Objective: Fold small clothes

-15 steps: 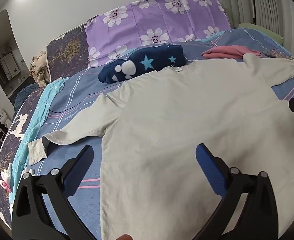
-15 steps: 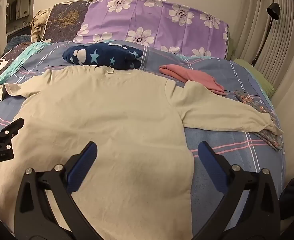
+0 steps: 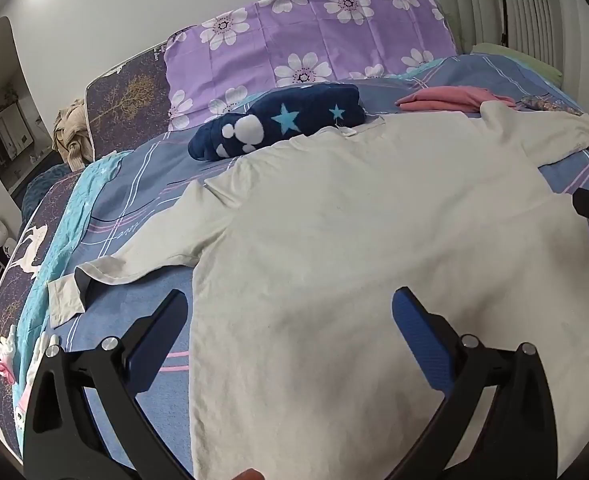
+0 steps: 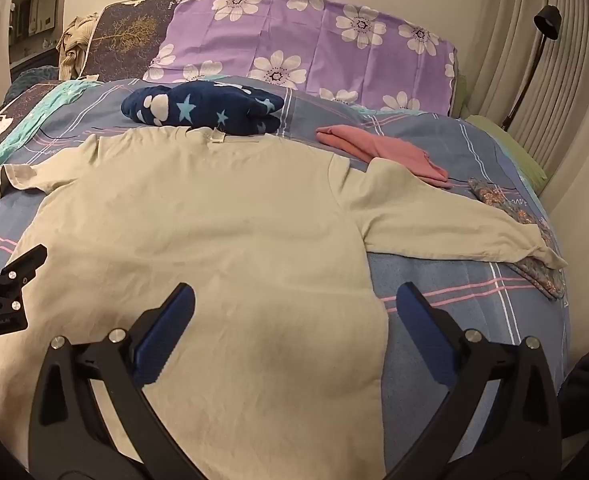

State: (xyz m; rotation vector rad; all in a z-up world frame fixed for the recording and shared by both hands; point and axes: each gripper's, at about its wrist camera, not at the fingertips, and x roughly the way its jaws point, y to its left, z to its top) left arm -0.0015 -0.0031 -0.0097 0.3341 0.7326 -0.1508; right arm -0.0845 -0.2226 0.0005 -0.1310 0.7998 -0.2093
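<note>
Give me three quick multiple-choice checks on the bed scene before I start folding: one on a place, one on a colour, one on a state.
1. Where does the navy star blanket lie?
A. beyond the shirt's collar
B. on a sleeve
C. on the floor

2. What colour is the folded garment near the shirt's right sleeve?
A. green
B. pink
C. black

3. How is the cream shirt lying?
A. rolled up
B. folded in half
C. spread flat, sleeves out

Answers:
1 A, the navy star blanket sits past the collar.
2 B, the folded garment is pink.
3 C, the cream shirt lies flat.

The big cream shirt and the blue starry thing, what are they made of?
The cream shirt looks like thin, matte cotton knit: it lies flat with soft wrinkles. The starry bundle looks like plush fleece, thick and fuzzy at its edges. Both are guesses from looks.
</note>
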